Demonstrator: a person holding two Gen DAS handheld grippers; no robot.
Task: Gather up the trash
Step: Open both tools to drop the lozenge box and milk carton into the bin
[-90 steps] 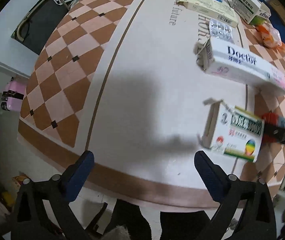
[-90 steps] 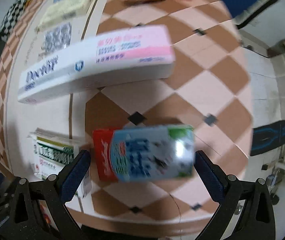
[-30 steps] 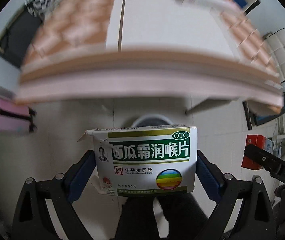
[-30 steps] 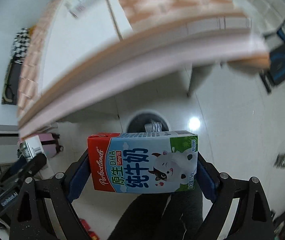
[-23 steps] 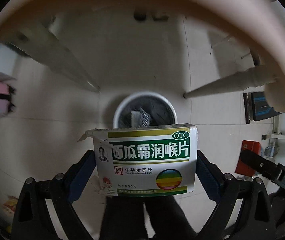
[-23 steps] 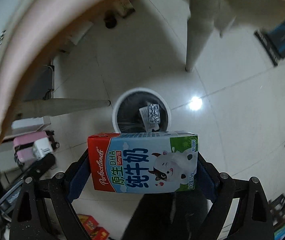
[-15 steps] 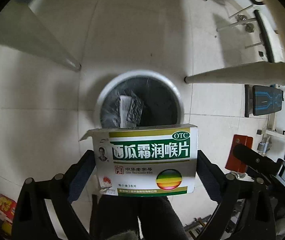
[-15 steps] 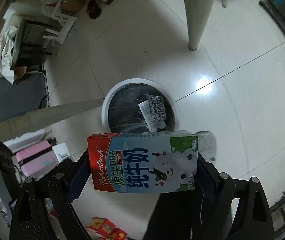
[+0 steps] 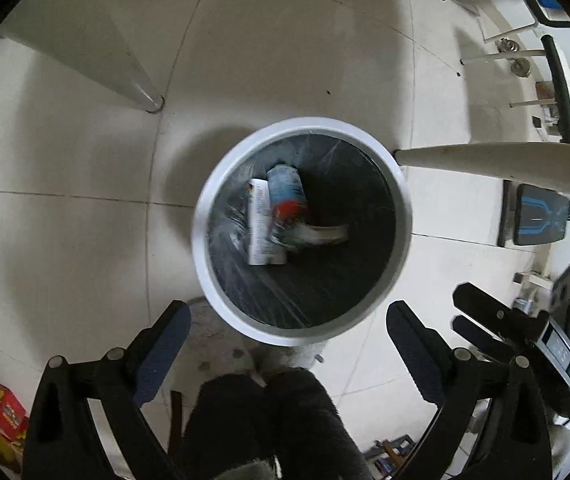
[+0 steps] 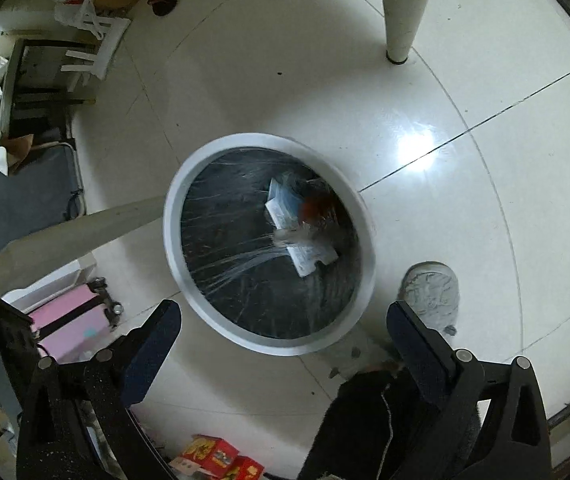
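A round white trash bin (image 9: 205, 264) with a black liner stands on the tiled floor below both grippers; it also shows in the right wrist view (image 10: 173, 240). Inside it lie the blue and red milk carton (image 9: 287, 196), blurred, and a white box (image 9: 261, 228). The same heap shows in the right wrist view: the carton (image 10: 305, 204) and a white box (image 10: 311, 256). My left gripper (image 9: 288, 344) is open and empty above the bin's near rim. My right gripper (image 10: 285, 340) is open and empty above the bin's near rim.
White table legs (image 9: 137, 80) (image 10: 399, 8) stand around the bin. The person's dark trousers (image 9: 269, 424) and a grey shoe (image 10: 431, 292) are at the bin's near side. A pink case (image 10: 73, 316) and red boxes (image 10: 221, 460) lie on the floor.
Both grippers opened. The green and white medicine box left my left gripper and the milk carton left my right gripper; both dropped into the bin.
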